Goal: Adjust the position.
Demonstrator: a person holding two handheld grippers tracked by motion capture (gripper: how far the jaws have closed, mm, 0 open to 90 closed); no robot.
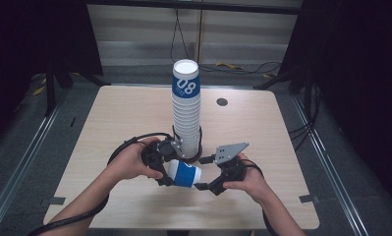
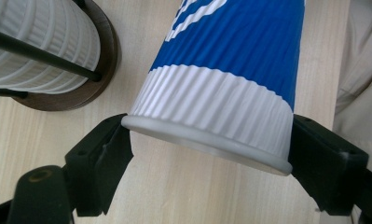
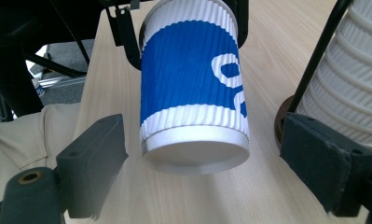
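Sideways, cup between left gripper jaws

— That cup they're holding: what colours?

— Ribbed white at both ends, a broad blue band with white figures between.

— And the stack?

— Ribbed white all the way up, topped by a blue cup marked "08" in white. Its base is dark brown; the table is pale wood grain. Both grippers' jaws are black.
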